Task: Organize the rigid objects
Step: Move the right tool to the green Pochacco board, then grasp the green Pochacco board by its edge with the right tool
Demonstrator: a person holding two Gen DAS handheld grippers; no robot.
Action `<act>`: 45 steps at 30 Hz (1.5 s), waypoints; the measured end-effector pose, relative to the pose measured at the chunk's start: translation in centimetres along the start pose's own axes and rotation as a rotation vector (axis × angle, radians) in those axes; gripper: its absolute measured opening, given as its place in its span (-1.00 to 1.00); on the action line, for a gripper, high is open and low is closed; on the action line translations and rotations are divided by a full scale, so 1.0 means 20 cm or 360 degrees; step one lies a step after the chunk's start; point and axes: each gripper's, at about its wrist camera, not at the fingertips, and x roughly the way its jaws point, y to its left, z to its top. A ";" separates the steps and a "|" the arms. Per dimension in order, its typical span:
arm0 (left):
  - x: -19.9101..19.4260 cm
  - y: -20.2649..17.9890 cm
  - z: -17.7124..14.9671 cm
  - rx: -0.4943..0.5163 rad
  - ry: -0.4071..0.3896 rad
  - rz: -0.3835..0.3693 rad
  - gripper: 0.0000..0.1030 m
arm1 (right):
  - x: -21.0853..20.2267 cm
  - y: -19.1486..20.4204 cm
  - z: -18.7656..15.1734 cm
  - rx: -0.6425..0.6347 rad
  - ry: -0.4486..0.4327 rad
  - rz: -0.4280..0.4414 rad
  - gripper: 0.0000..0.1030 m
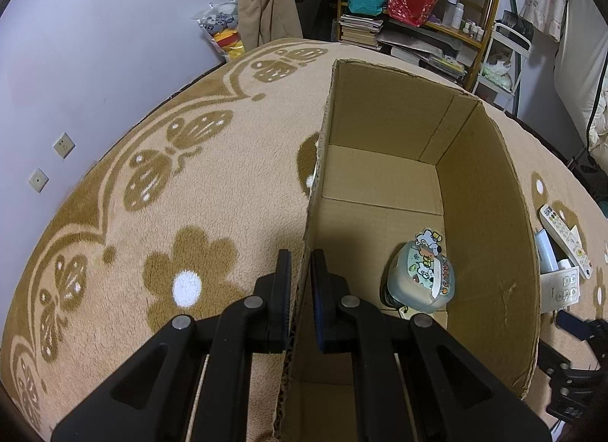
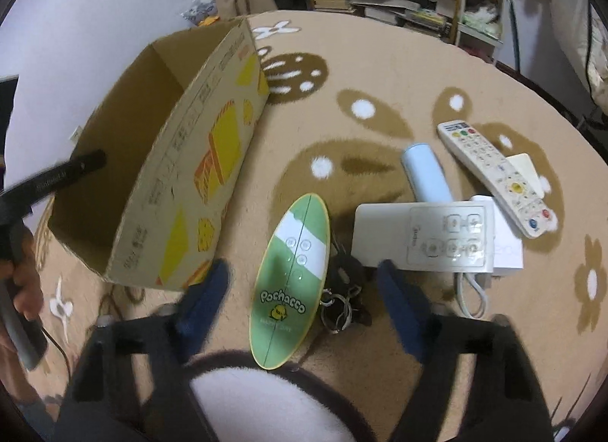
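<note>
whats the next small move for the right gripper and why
Probably lower the right gripper and close on the green Pochacco oval. Its fingers are open on either side of it, above the rug, while the left gripper pinches the cardboard box wall, steadying it. One rounded case already lies inside.

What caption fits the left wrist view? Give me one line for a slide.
Left gripper pinches the cardboard box wall, steadying it on the floral blanket; one sticker-covered case lies inside.
</note>
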 end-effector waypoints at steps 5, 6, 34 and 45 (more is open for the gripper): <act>0.00 0.01 0.00 -0.0004 0.0000 -0.0003 -0.82 | 0.11 0.06 -0.03 -0.0091 0.0089 -0.0010 0.21; 0.00 0.01 0.00 -0.0007 0.0001 -0.0004 -0.82 | 0.12 0.07 -0.03 -0.0095 0.0100 -0.0022 0.21; 0.00 0.01 -0.01 -0.0017 0.0004 -0.0012 -0.82 | 0.29 0.31 -0.14 -0.0335 0.0102 -0.0259 0.44; 0.00 0.01 -0.01 -0.0018 0.0003 -0.0014 -0.82 | 0.26 0.23 -0.13 -0.0189 0.0095 -0.0110 0.19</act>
